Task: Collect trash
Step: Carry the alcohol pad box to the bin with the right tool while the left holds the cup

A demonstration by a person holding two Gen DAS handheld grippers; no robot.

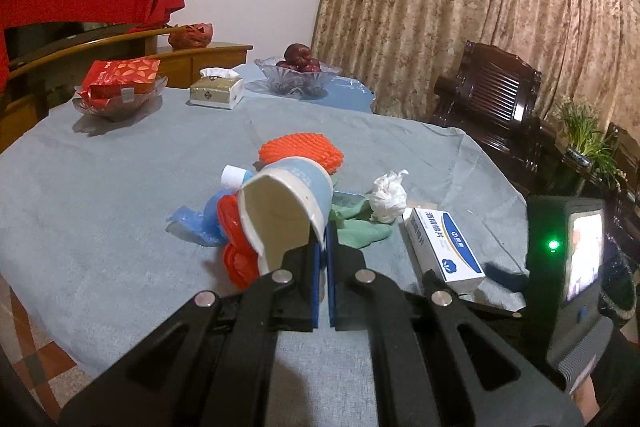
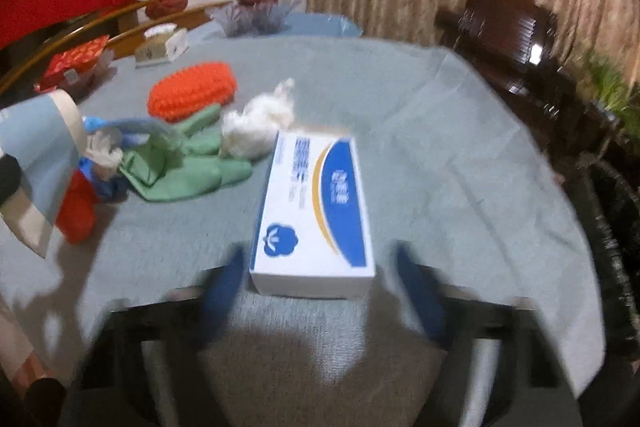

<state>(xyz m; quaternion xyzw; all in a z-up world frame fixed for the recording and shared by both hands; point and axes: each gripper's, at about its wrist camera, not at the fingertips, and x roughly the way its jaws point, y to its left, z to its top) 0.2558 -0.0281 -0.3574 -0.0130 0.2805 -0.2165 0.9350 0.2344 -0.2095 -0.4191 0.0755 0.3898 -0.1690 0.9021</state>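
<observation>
My left gripper (image 1: 323, 259) is shut on the rim of a blue and cream paper cup (image 1: 286, 207), held tilted above the table; the cup also shows at the left of the right wrist view (image 2: 40, 147). Under it lie a red plastic bag (image 1: 236, 247), a blue plastic bag (image 1: 196, 223), a small white bottle (image 1: 232, 175), a green cloth (image 1: 360, 227), an orange foam net (image 1: 300, 153) and a crumpled white tissue (image 1: 388, 197). My right gripper (image 2: 320, 291) is open, its blurred blue fingers (image 2: 224, 287) on either side of the near end of a white and blue box (image 2: 316, 203).
The grey-clothed table (image 1: 100, 195) carries a glass bowl of red packets (image 1: 116, 91), a tissue box (image 1: 216, 89) and a glass fruit bowl (image 1: 298, 73) at the back. A dark wooden chair (image 1: 492, 95) and a plant (image 1: 584, 131) stand to the right, before curtains.
</observation>
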